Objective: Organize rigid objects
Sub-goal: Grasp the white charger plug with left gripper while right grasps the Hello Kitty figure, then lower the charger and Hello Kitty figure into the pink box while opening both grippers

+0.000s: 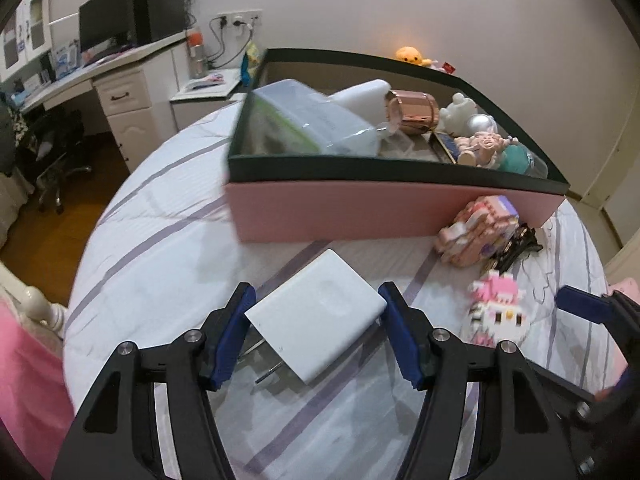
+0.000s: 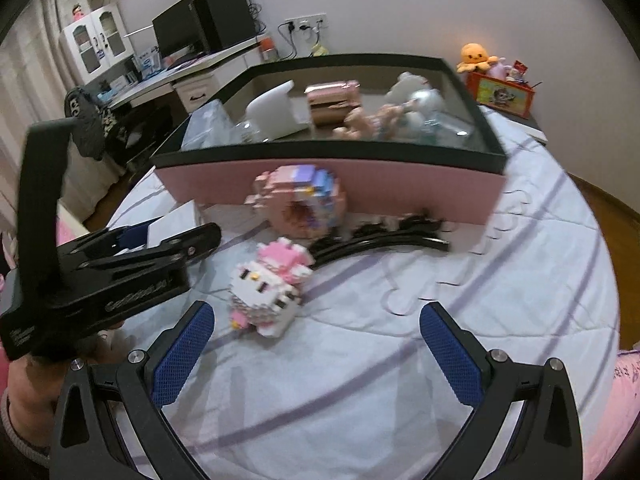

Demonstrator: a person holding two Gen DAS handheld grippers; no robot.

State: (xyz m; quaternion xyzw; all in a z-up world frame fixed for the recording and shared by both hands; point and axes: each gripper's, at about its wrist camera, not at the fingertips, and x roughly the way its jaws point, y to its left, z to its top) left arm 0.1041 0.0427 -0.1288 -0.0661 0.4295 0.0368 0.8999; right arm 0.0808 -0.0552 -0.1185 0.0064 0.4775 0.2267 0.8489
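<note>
A white power bank (image 1: 316, 320) lies tilted on the striped bedsheet, and my left gripper (image 1: 317, 291) is shut on it, its blue pads (image 1: 236, 324) pressing the two side corners. To the right my right gripper (image 2: 317, 309) hangs open over the sheet with nothing between its fingers. A pink-and-white block cat figure (image 2: 268, 292) stands just beyond its left finger. Behind that, a pink block donut figure (image 2: 300, 200) and black hair clips (image 2: 380, 236) lie against the pink box (image 2: 380, 184) with the dark rim.
The box holds a rose-gold cylinder (image 1: 412, 112), a clear plastic container (image 1: 304, 120), white items and a doll (image 1: 480, 146). A desk with a monitor (image 1: 104, 28) and an office chair (image 1: 56, 148) stand left of the bed. An orange plush (image 2: 476, 56) sits far right.
</note>
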